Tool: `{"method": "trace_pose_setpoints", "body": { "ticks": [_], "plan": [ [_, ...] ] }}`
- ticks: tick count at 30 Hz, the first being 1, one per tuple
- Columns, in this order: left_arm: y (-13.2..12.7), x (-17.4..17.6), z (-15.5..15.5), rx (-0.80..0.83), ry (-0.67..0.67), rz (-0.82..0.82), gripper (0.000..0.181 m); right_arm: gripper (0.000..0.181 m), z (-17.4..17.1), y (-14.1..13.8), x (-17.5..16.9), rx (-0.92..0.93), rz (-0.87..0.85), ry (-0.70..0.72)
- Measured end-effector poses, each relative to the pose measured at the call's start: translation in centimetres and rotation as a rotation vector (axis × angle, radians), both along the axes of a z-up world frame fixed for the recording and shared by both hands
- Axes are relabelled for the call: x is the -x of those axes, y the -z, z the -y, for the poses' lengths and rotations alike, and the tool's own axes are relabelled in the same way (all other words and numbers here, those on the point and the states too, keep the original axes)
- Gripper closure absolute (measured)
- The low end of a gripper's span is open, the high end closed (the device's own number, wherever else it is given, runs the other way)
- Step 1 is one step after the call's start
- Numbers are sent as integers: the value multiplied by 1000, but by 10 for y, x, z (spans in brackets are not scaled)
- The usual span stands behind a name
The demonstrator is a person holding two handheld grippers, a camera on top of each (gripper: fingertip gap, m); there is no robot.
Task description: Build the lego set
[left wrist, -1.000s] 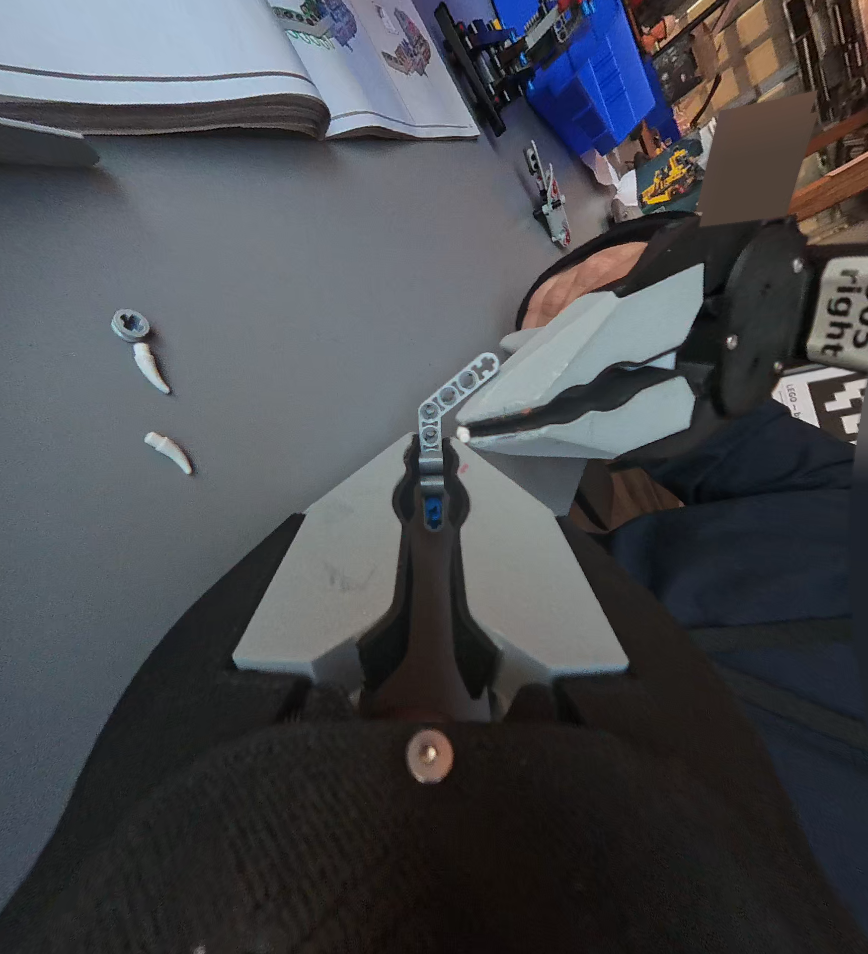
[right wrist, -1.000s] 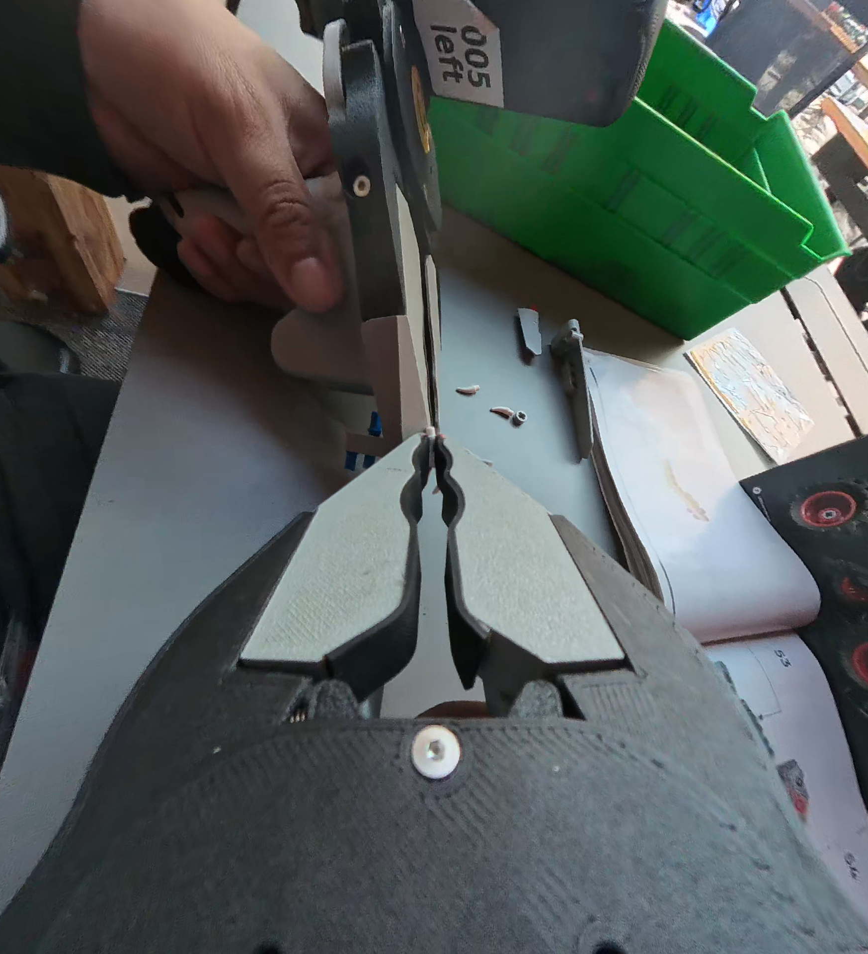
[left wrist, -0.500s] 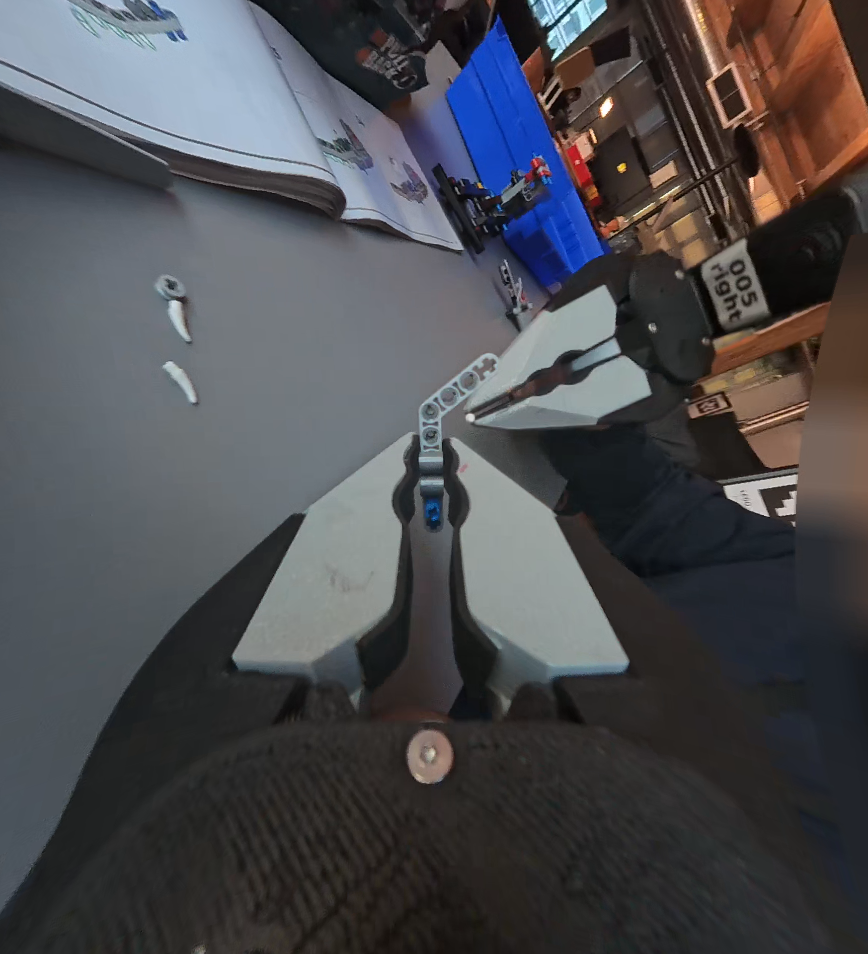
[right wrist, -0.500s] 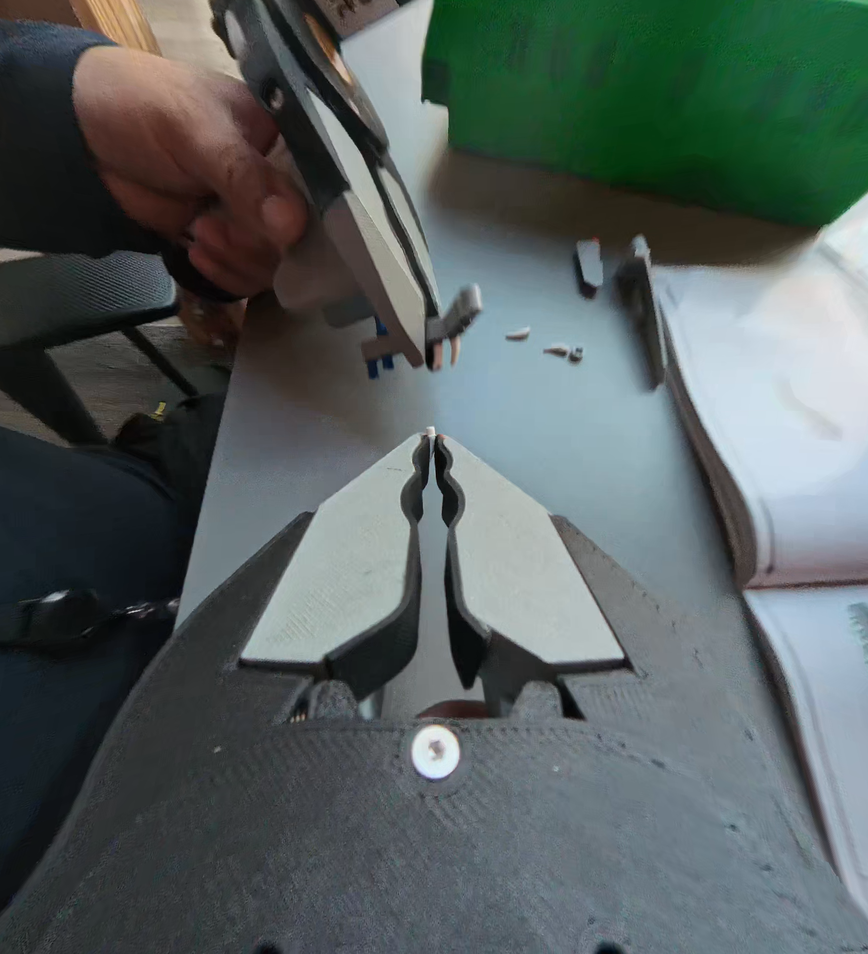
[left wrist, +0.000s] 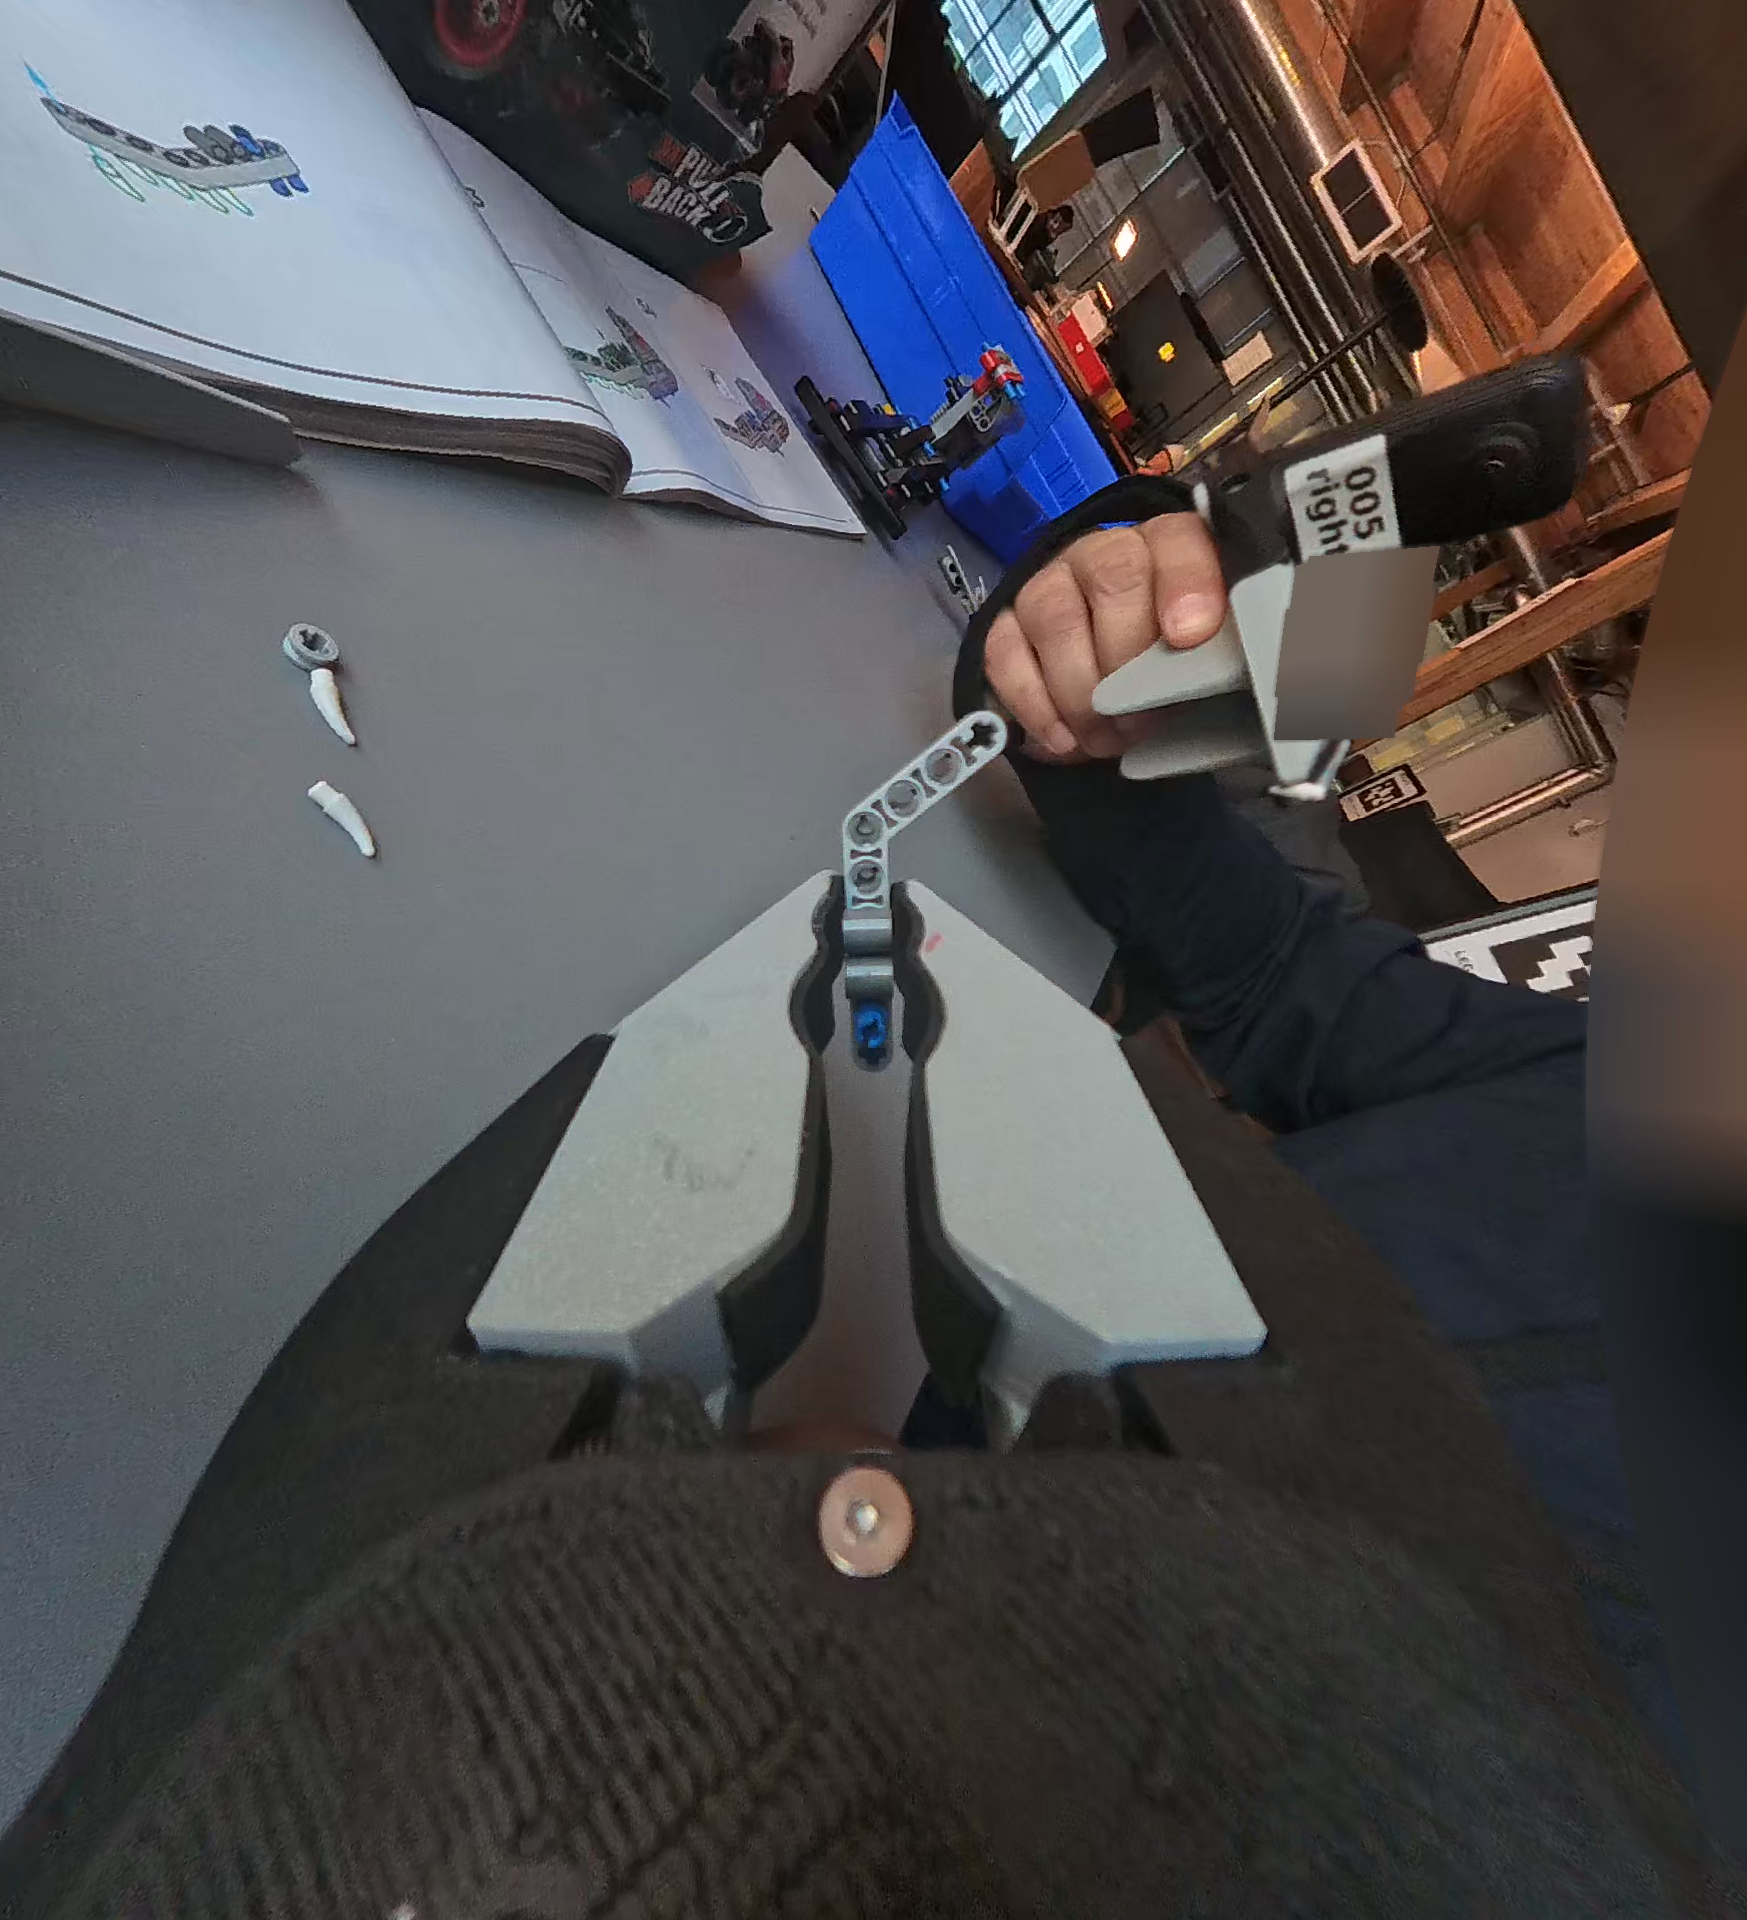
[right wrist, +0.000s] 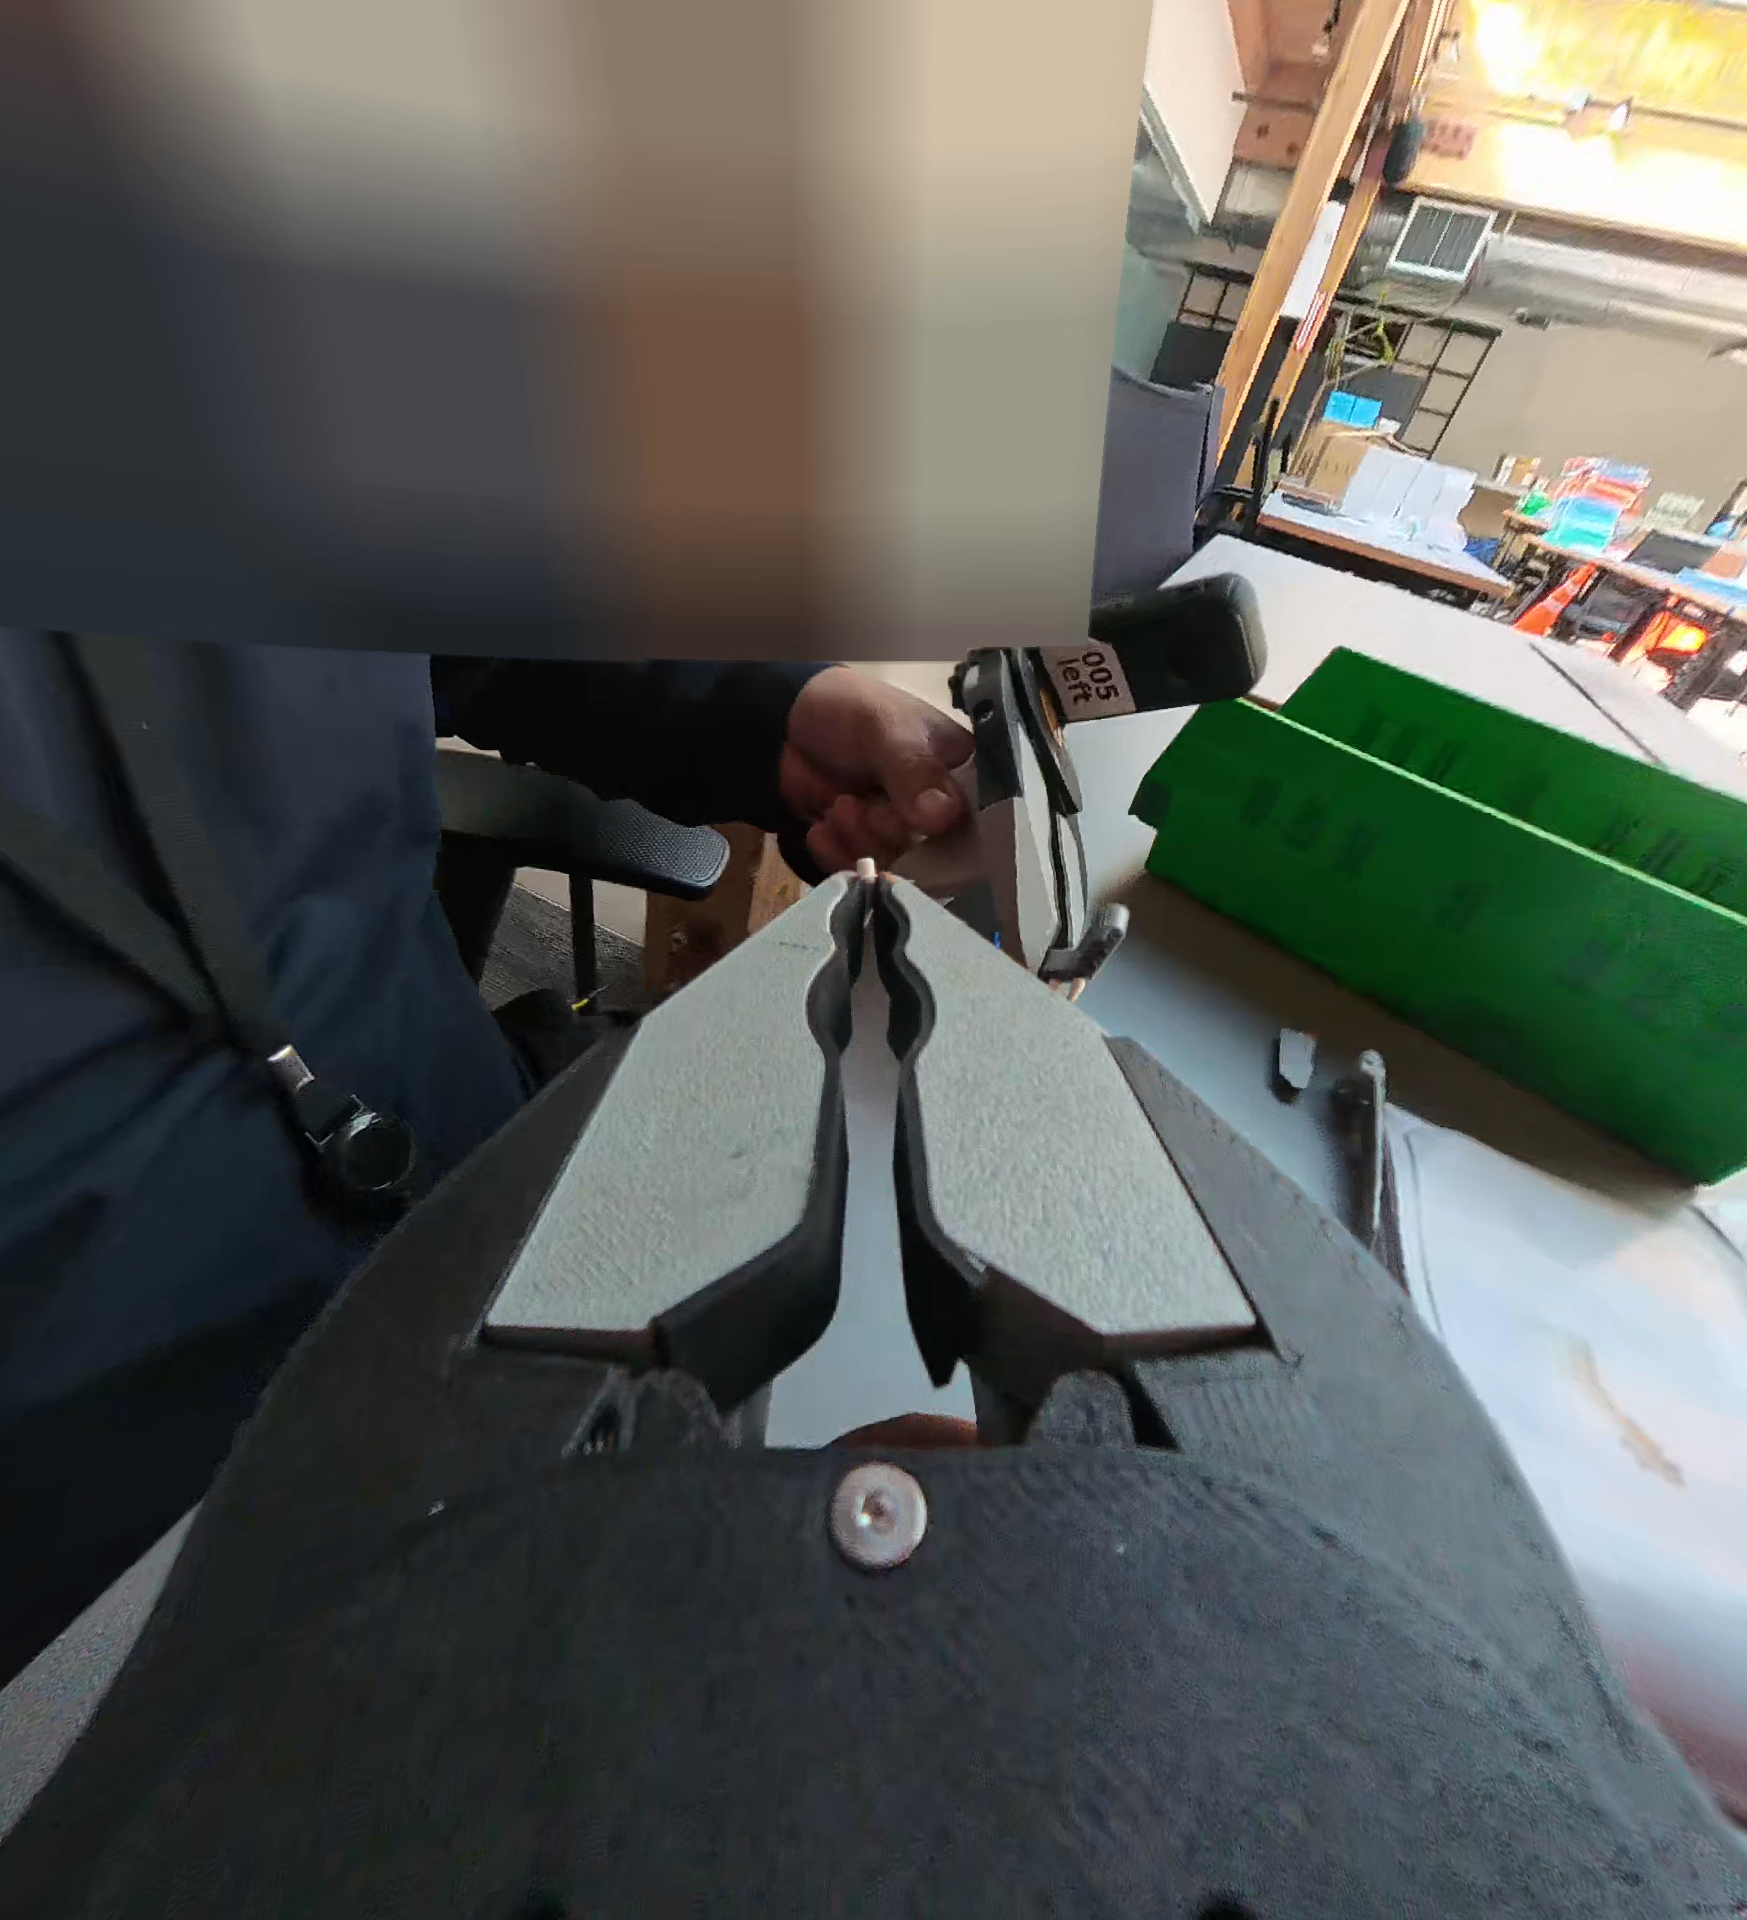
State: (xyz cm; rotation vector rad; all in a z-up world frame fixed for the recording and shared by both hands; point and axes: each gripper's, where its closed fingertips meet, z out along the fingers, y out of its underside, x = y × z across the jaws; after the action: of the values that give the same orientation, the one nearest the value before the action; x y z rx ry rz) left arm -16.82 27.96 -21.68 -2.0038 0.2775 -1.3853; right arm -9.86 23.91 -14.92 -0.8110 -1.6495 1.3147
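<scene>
Around my left gripper [left wrist: 869, 899] the grey table [left wrist: 536, 727] carries loose parts: at centre left of the left wrist view lie a small grey ring [left wrist: 310, 644] and two white tooth pieces [left wrist: 333, 707] [left wrist: 343, 819], all well apart from my fingers. An open instruction booklet [left wrist: 277, 281] fills the upper left, with a blue bin [left wrist: 942, 312] and a partly built model [left wrist: 910, 436] beyond it at upper centre. In the right wrist view a green bin [right wrist: 1492, 914] sits at centre right, and a large blurred patch covers the upper left.

The bent grey beam [left wrist: 910, 800] has a row of round holes and a cross hole at its far tip; it rises from the fingertips and angles toward the upper right. Below it, between the fingers, I see a darker grey connector and a blue pin [left wrist: 871, 1029]. My left fingers are closed narrowly on this assembly, held above the table.

My right gripper [right wrist: 867, 878] is nearly closed on a tiny white piece [right wrist: 865, 867] at its very tips. In the left wrist view the right hand [left wrist: 1087, 634] grips its handle at centre right, tips pointing down and well apart from the beam.
</scene>
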Motion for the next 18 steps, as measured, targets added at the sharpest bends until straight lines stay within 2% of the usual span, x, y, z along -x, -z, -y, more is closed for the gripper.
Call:
{"method": "trace_pose_setpoints", "body": {
  "ticks": [8,18],
  "plan": [
    [-2,-3,4,-52,13,-21,176,181,2,2,1,-208,-13,60],
    [-3,-9,10,-58,67,-21,176,181,3,8,1,-255,3,65]
  ]
}}
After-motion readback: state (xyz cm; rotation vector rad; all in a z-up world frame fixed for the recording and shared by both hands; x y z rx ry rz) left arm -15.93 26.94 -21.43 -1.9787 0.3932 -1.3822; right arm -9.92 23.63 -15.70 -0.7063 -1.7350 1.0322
